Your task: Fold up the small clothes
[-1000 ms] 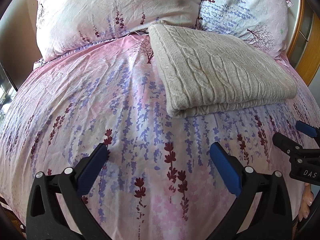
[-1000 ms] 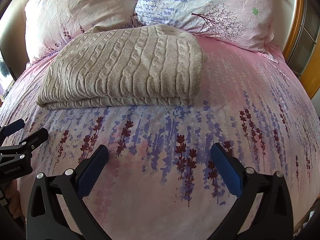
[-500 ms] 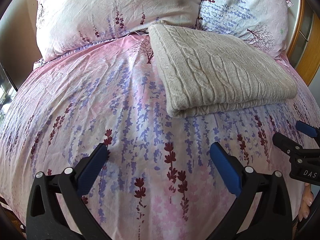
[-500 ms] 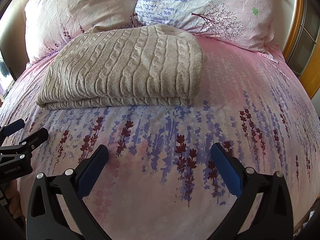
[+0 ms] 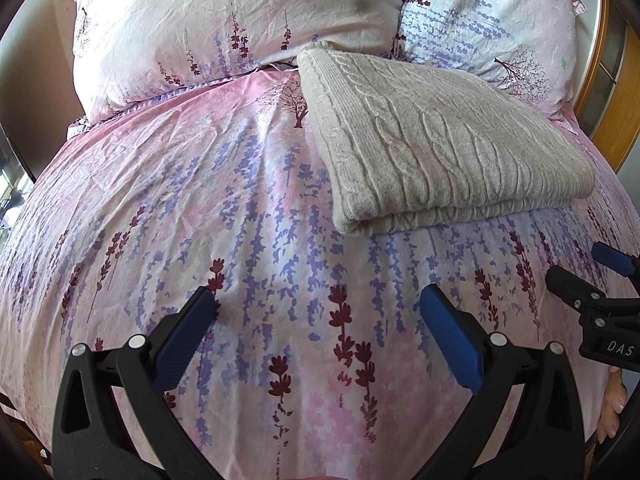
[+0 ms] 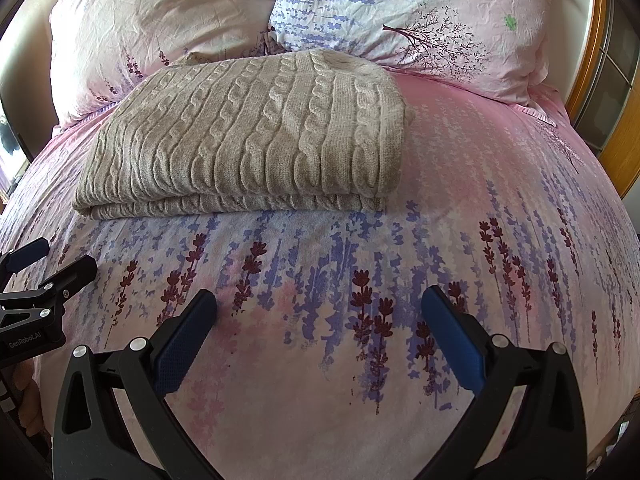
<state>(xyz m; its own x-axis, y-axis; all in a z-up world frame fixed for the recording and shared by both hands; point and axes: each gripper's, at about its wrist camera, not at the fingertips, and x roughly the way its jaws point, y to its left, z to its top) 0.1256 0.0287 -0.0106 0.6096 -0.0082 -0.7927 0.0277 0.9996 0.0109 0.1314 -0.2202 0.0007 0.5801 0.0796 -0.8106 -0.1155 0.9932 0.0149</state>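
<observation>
A beige cable-knit sweater (image 5: 440,148) lies folded into a neat rectangle on the bed, near the pillows; it also shows in the right wrist view (image 6: 248,140). My left gripper (image 5: 316,316) is open and empty, held over the duvet well short of the sweater. My right gripper (image 6: 320,316) is open and empty too, also short of the sweater. The right gripper shows at the right edge of the left wrist view (image 5: 592,280), and the left gripper shows at the left edge of the right wrist view (image 6: 44,264).
The bed has a pink duvet with purple and maroon flower prints (image 5: 200,220). Two matching pillows (image 5: 240,20) (image 6: 420,12) lean at the head. A wooden frame (image 6: 624,140) stands at the right.
</observation>
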